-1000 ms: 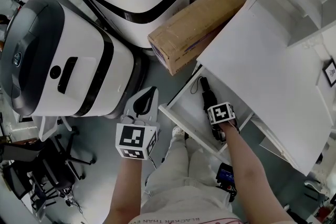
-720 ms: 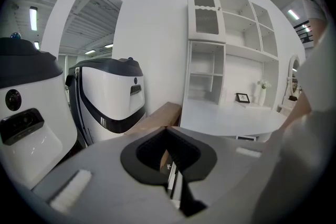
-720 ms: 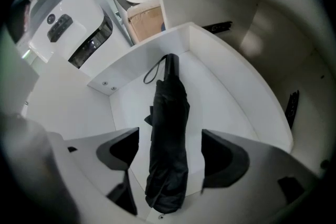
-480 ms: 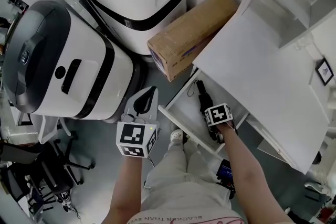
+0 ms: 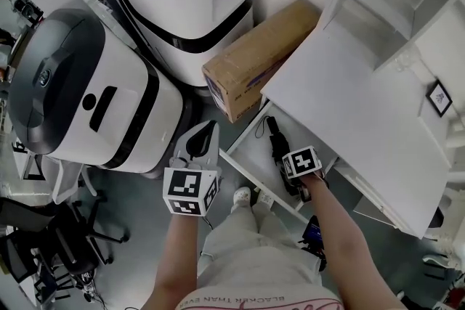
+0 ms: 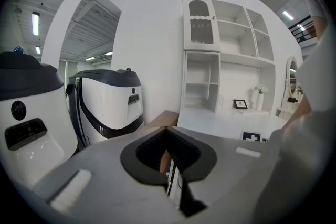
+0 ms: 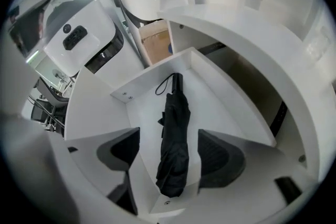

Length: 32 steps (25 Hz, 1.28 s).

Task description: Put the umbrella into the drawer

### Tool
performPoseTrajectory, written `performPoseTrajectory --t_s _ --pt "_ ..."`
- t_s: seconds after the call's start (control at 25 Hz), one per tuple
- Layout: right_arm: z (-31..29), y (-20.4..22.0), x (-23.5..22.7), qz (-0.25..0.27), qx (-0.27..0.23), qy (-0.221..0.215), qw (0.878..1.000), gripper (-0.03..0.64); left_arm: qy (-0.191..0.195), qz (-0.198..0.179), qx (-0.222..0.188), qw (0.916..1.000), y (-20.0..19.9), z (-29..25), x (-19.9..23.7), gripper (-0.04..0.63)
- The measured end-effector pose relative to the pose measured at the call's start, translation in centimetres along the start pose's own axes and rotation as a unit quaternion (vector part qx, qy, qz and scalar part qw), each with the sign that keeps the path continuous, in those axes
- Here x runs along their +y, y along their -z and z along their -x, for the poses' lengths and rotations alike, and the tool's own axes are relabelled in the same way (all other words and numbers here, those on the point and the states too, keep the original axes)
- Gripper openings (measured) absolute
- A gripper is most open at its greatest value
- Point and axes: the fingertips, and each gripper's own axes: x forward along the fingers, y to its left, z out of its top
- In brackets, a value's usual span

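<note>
From the head view, your left gripper hangs over the floor beside the open drawer, while your right gripper sits low over it, with the black umbrella lying lengthwise inside. The bench overhangs the back of the drawer and a cardboard box stands just beyond it, so your open room is up and back toward you, not forward. In the left gripper view the jaws are pressed together on nothing and point well away from the work. In the right gripper view the jaws stand wide, one on each side of the umbrella. It seems to rest on the drawer floor, its near end close against the front wall and its strap loop at the far end. The risk is snagging: loose folds lie close to both jaws, so a tilted lift could drag the umbrella up over the front wall. Rise straight and mind the side walls close by.
</note>
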Motion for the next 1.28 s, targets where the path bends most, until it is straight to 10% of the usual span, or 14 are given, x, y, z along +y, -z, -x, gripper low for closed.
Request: performPoseTrajectory --t_s 1.28 --pt "15.4 -5.9 1.6 0.041 -0.200 -0.012 0.979 0.247 0.012 -0.029 -0.090 0.9955 -7.7 1.2 -3.0 0.009"
